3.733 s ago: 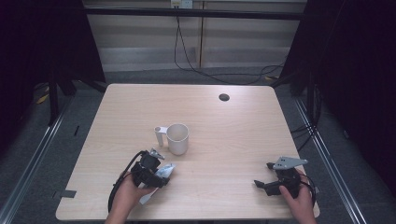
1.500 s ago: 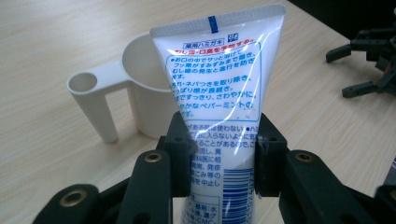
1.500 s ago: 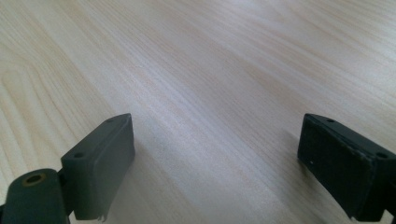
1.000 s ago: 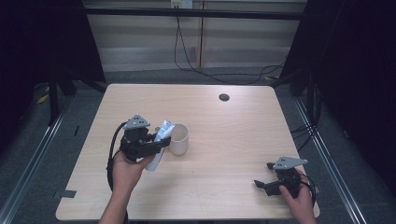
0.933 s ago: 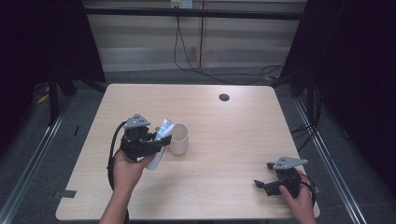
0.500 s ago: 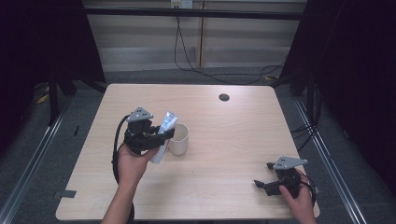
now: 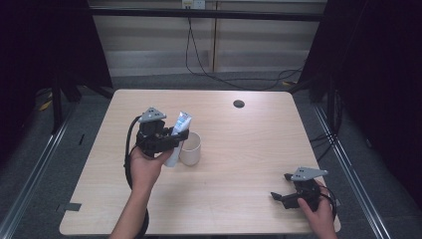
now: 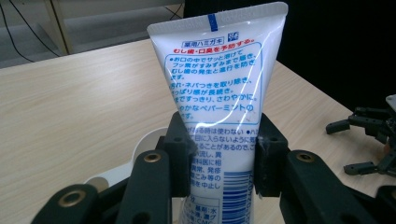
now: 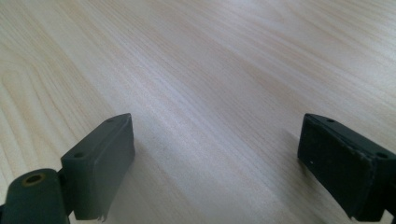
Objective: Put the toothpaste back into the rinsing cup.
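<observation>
A toothpaste tube [image 8: 217, 93] is clamped upright in the left gripper [image 7: 166, 137], just beside and above the mug [image 7: 190, 148]; the right gripper [image 7: 293, 191], jaws apart, is rested well away.

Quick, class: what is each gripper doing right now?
Left gripper: shut on the tube.
Right gripper: open, holding nothing.

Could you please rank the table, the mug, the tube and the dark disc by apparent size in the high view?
1. table
2. and 3. tube and mug: look alike; the tube is partly hidden by the left gripper, so no ranking
4. disc
</observation>
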`<state>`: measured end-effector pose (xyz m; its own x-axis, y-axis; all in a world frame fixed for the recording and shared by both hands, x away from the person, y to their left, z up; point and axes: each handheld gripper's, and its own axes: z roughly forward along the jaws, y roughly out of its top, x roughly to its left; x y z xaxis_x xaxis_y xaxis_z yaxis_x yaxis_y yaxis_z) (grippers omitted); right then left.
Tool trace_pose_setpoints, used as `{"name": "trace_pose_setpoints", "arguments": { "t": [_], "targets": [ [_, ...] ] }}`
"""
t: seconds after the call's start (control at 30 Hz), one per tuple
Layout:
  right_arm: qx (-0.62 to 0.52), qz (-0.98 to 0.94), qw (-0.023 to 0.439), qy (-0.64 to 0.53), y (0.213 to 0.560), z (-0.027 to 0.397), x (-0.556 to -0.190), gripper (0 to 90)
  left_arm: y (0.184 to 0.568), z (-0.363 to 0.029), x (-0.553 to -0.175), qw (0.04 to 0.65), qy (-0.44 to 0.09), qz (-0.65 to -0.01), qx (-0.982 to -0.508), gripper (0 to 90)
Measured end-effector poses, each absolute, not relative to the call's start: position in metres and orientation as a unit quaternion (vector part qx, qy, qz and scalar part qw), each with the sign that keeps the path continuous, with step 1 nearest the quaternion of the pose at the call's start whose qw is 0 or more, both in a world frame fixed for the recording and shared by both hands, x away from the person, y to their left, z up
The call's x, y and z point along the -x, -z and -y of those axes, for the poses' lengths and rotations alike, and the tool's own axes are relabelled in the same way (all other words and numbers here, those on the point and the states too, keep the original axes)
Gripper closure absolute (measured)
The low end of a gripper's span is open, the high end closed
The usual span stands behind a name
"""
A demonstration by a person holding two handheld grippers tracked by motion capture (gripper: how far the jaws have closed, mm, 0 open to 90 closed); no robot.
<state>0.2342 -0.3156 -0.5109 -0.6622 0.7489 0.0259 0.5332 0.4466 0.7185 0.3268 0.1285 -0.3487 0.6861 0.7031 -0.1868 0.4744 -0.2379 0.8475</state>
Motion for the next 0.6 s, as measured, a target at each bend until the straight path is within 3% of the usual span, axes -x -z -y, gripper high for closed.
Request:
{"name": "trace_pose_setpoints", "arguments": {
  "t": [0.6],
  "targets": [
    [-0.382, -0.837, 0.150, -0.361, 0.511, 0.316, -0.234, 10.6, 0.343, -0.114, -0.342, 0.494, -0.124, -0.381, -0.772, 65.1]
  ]
}}
